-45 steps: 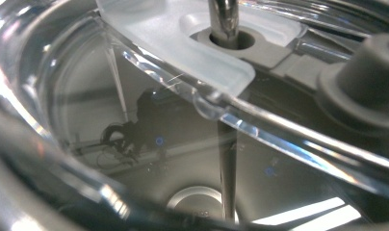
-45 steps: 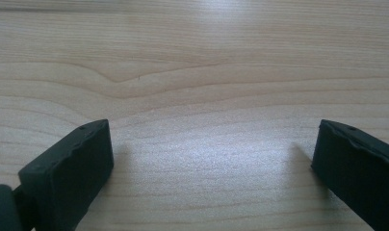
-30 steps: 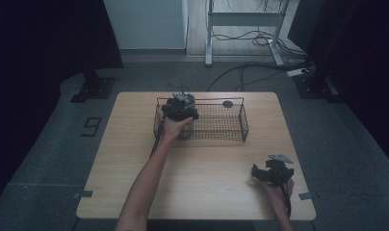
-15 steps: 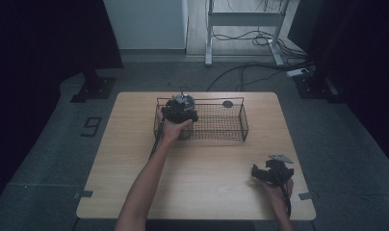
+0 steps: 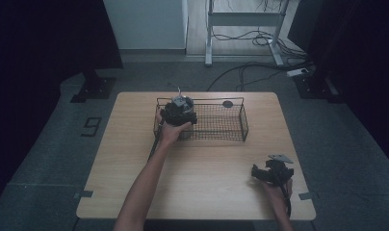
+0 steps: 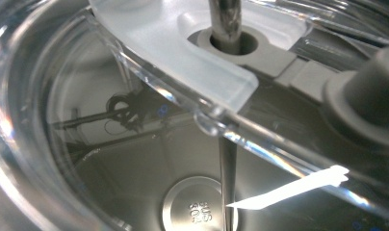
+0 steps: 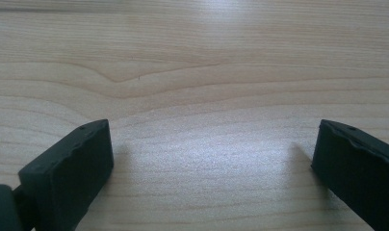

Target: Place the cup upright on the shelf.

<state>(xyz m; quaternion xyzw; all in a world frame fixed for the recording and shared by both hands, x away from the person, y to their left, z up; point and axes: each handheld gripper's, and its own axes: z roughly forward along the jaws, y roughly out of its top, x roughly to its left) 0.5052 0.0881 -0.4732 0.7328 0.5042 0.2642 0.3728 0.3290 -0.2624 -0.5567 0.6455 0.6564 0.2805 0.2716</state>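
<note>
From above, the high view shows a wooden table (image 5: 183, 178) with a black wire basket (image 5: 216, 127) standing toward its far side. The left gripper (image 5: 179, 111) sits at the basket's left end, over or just inside its rim, with the person's left hand (image 5: 169, 132) behind it. What it carries is too small to make out here, and its jaws cannot be read from this height. A small dark round thing (image 5: 227, 103) lies on the table just beyond the basket's far rim. The right gripper (image 5: 270, 172) rests low near the table's near right corner, well apart from the basket.

Close up, the left gripper view gives what the high view cannot: a clear plastic container (image 6: 62, 144) pressed right against the camera, with a frosted lid piece (image 6: 183, 43), a metal rod (image 6: 226, 19) passing down through a grey collar, and a stamped metal disc (image 6: 197, 207) at the bottom. The jaws are hidden, so whether they clamp the container cannot be told.

Along the right gripper view, two black jaws stand wide apart over bare wood grain (image 7: 207, 72), holding nothing.
</note>
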